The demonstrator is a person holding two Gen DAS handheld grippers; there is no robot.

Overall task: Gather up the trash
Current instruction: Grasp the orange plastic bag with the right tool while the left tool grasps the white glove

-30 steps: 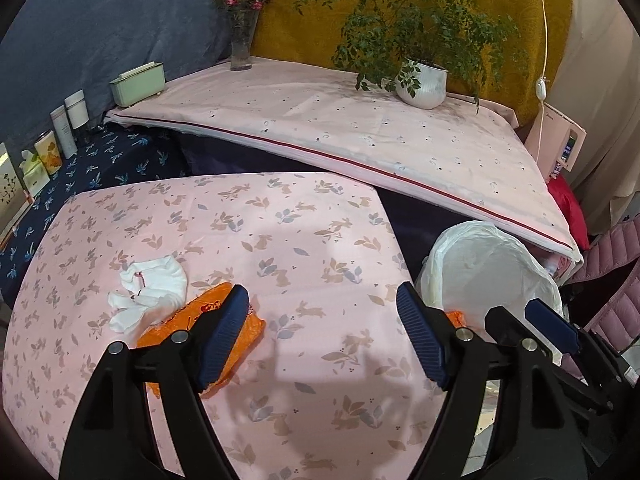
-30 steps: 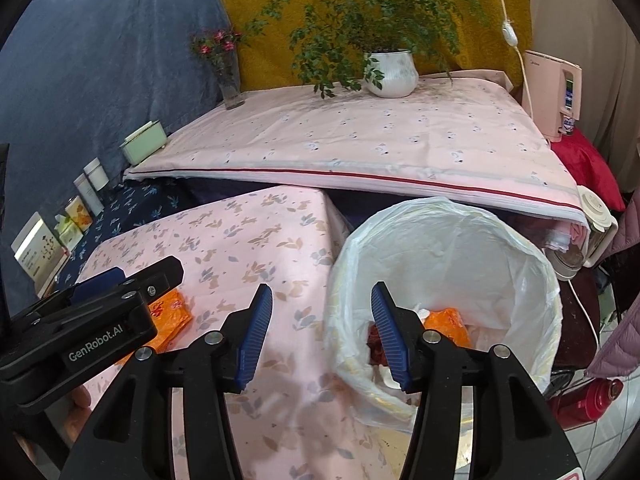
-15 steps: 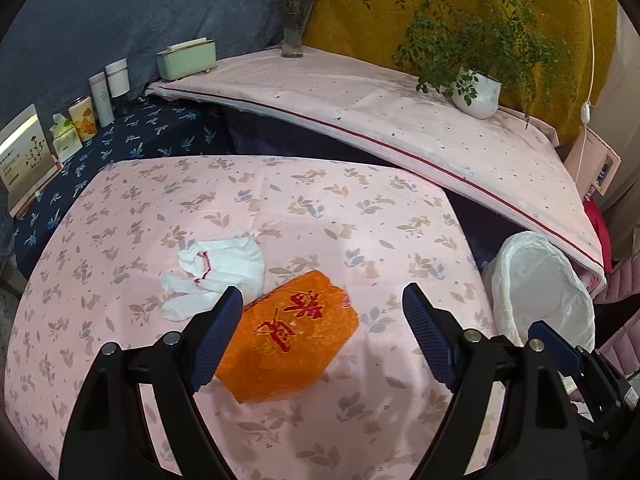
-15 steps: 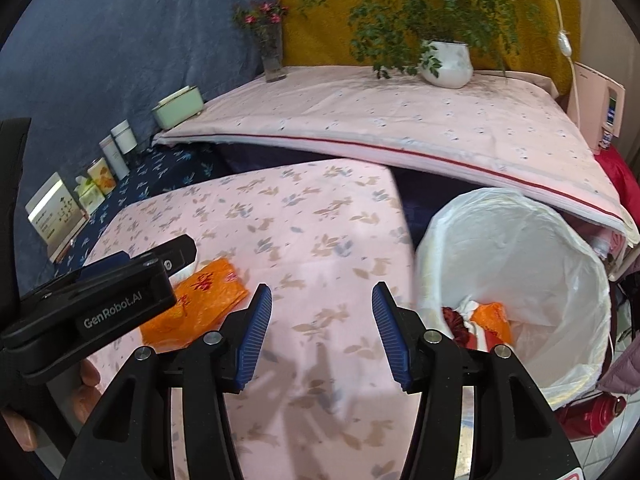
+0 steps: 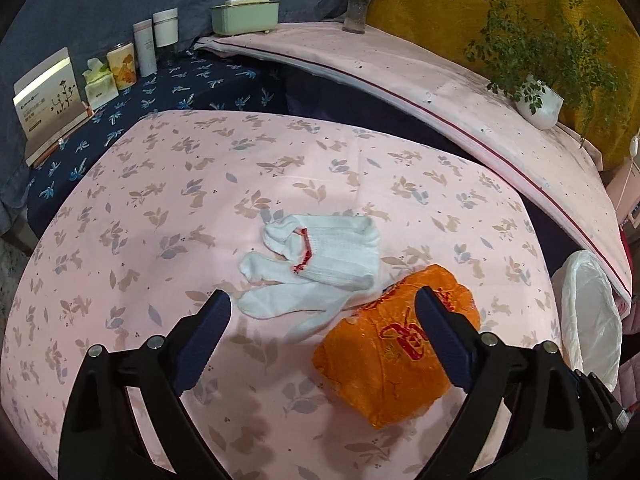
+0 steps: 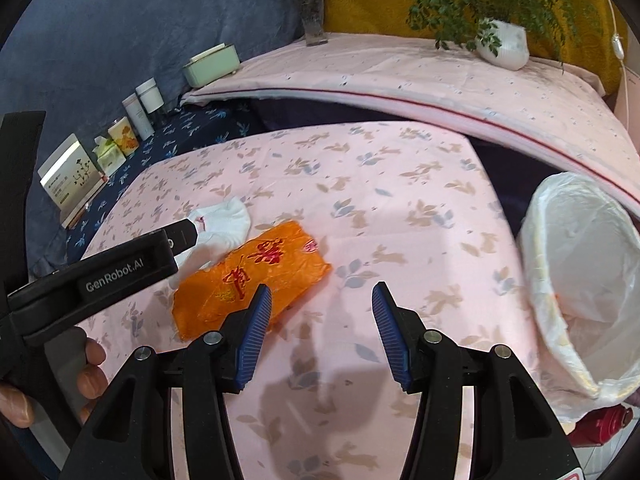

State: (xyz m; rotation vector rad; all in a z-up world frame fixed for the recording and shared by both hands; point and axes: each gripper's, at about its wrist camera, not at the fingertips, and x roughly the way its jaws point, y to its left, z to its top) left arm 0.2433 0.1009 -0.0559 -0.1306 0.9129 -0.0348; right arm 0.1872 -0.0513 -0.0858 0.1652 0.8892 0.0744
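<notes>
Trash: one orange packet [image 5: 394,354]; one white sock [image 5: 316,270] | both hand-held grippers [image 5: 322,342] [image 6: 320,332] spread, empty

"GenRobot.AI" in white on the left gripper [image 6: 188,236] — red characters, unreadable, on the orange wrapper [image 6: 256,276]

Orange wrapper [image 5: 394,344]: crinkled plastic with red printed characters, lying flat on my pink leaf-print cloth, partly behind my own tong finger.
White gloves [image 5: 320,266]: a knitted pair with red-stitched cuffs, limp and bunched, lying just beside the wrapper and touching its edge.
Bin [image 6: 580,280]: lined with a white bag, mouth open, standing off the cloth's edge, well apart from the wrapper.
</notes>
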